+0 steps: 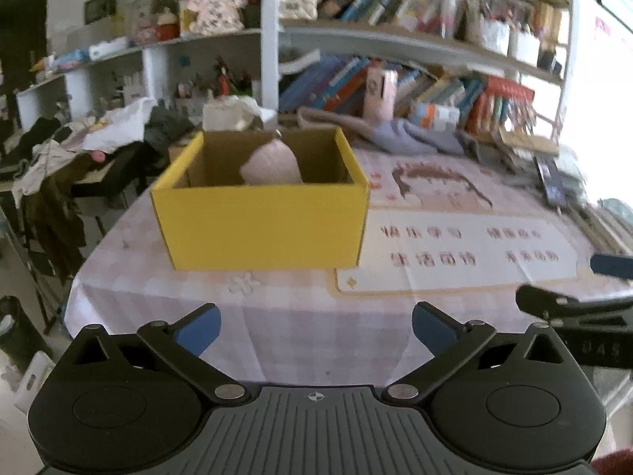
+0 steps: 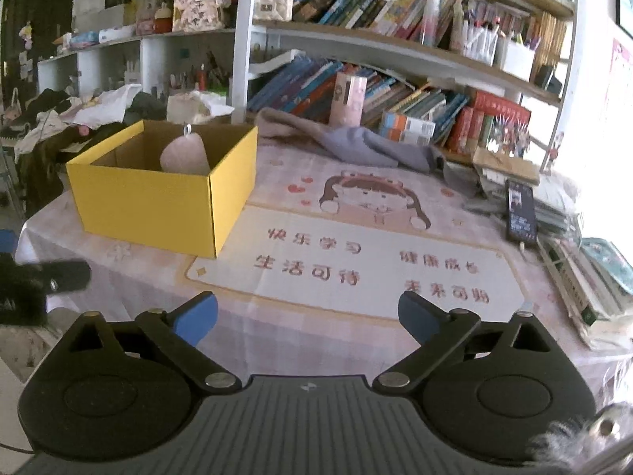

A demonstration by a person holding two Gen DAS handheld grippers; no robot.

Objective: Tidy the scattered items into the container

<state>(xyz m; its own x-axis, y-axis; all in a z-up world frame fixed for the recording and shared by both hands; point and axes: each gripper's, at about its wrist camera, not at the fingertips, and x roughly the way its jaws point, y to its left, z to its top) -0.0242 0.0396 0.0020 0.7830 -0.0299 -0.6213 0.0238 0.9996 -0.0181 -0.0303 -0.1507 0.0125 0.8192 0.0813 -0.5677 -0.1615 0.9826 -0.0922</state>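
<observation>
A yellow cardboard box point(image 1: 261, 229) stands open on the table; it also shows in the right wrist view point(image 2: 158, 206) at the left. A pink shell-shaped item point(image 1: 273, 166) with a small ring on top leans inside it point(image 2: 185, 154). My left gripper point(image 1: 316, 330) is open and empty, in front of the box above the near table edge. My right gripper point(image 2: 307, 318) is open and empty, to the right of the box over the printed mat point(image 2: 356, 261). The other gripper's fingers show at the edge of each view point(image 1: 573, 304) point(image 2: 59, 275).
A grey cloth point(image 2: 364, 142) lies at the back of the table. A dark phone point(image 2: 521, 209) rests on stacked books point(image 2: 585, 277) at the right. Bookshelves point(image 2: 395, 51) stand behind the table. A chair with clothes point(image 1: 51, 182) is at the left.
</observation>
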